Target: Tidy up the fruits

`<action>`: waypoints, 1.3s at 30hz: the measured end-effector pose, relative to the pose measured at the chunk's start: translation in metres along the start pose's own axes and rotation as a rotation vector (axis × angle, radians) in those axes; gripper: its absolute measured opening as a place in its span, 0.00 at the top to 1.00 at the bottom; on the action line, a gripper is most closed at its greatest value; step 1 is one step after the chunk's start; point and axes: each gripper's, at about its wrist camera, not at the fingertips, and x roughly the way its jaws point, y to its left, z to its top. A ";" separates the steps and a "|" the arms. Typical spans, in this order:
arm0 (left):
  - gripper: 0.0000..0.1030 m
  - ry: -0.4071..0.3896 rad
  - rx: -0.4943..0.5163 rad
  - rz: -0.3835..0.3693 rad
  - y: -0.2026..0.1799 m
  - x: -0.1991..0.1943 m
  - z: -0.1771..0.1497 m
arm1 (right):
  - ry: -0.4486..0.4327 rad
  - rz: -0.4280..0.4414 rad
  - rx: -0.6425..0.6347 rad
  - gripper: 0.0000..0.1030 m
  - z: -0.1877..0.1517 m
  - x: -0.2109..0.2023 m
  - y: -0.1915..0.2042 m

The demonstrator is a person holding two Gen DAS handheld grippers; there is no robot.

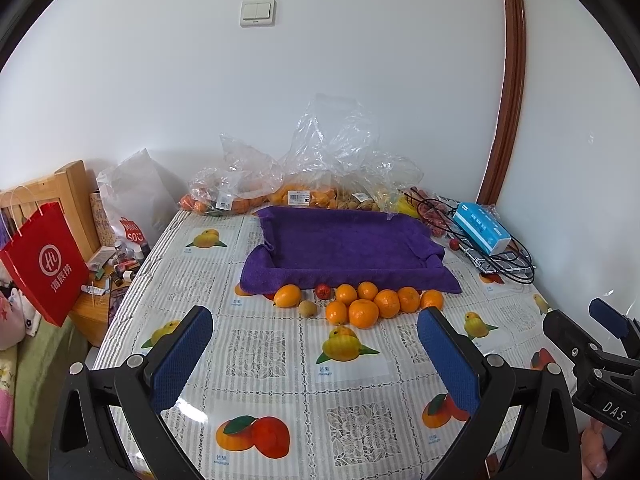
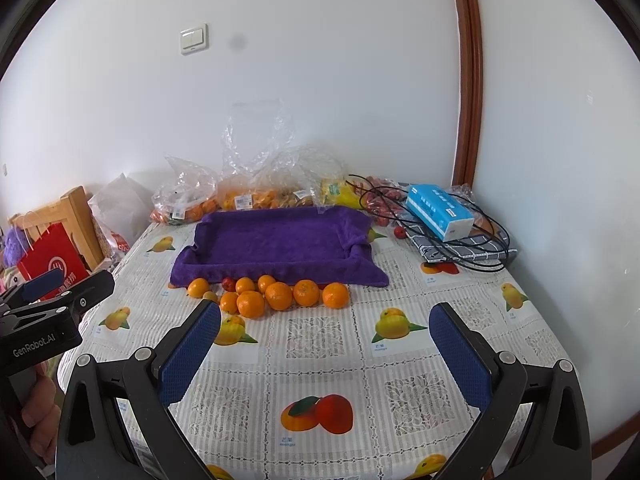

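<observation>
Both tools idle over the near part of the counter (image 1: 280, 380), nothing held. Left tool (image 1: 316, 350) has its jaws spread wide; right tool (image 2: 325, 350) likewise spread wide and empty.

Fruit: a loose row of oranges (image 1: 364, 312) lies on the counter touching the near edge of the purple towel tray (image 1: 344, 240). At the left end of that row sit a larger yellow-orange fruit (image 1: 287, 295), a small brownish one (image 1: 308, 308) and a small red one (image 1: 322, 290) tucked against the towel. The tray looks empty.

Key relation: the row runs left-right along the tray's near edge, straight ahead of both tools and well apart from them. In the left wrist view the pile sits about centred between the jaws; in the right wrist view it sits left of centre (image 2: 276, 296). So I judge the left tool is better lined up for the middle of the pile, and the right tool for the orange at the right end (image 2: 335, 295). The drop point is just beyond the row.

More bagged fruit (image 1: 296, 196) sits behind the tray, against the wall.
</observation>
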 end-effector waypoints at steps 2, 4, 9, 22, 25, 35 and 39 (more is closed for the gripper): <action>0.00 0.000 0.001 0.001 0.000 -0.001 0.000 | -0.002 -0.001 0.000 0.00 0.000 -0.001 0.000; 0.00 -0.002 0.004 0.002 0.000 -0.001 0.000 | -0.001 0.001 0.001 0.00 0.000 0.000 0.000; 0.00 0.000 0.004 0.003 -0.001 -0.002 -0.001 | -0.001 0.001 0.003 0.00 0.000 -0.001 0.001; 0.00 0.004 0.011 0.006 -0.003 -0.001 -0.001 | -0.004 0.005 0.000 0.00 -0.001 -0.002 0.002; 0.00 0.005 0.011 0.009 -0.003 0.001 0.000 | -0.005 0.008 0.000 0.00 -0.001 -0.001 0.003; 0.00 0.026 0.014 0.006 -0.004 0.017 0.004 | 0.011 0.023 0.002 0.00 0.001 0.015 0.001; 0.00 0.057 0.009 0.014 -0.004 0.031 0.004 | 0.021 0.024 -0.010 0.00 0.002 0.027 -0.001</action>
